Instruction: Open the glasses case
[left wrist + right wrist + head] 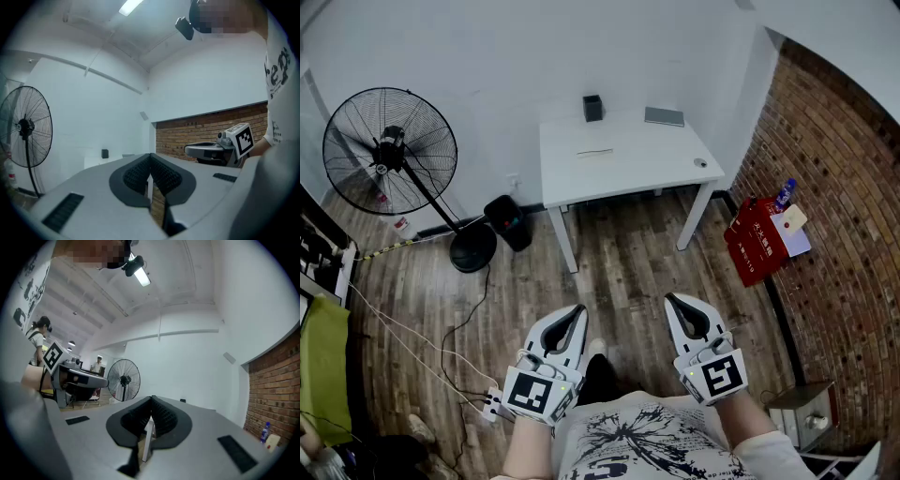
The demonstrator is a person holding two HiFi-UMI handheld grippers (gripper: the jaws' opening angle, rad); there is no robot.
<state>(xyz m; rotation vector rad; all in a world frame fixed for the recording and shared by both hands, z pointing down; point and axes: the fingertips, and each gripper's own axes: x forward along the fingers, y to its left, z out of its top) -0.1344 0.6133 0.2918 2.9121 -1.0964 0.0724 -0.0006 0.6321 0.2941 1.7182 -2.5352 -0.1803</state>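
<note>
Well short of the white rectangular bench (628, 178), over the wood-plank floor (628, 258), both tools are held level, side by side. The left tool (578, 309) is clenched on nothing, and so is the right tool (671, 300), tips pressed together. At that bench's far edge lies the flat grey oblong case (664, 116), right of a small black box (593, 108).

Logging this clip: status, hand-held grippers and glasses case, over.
Left hand-held gripper shut, empty. Right hand-held gripper shut, empty. Glasses case untouched; cannot pick it out on white table ahead. Only wood floor between.
</note>
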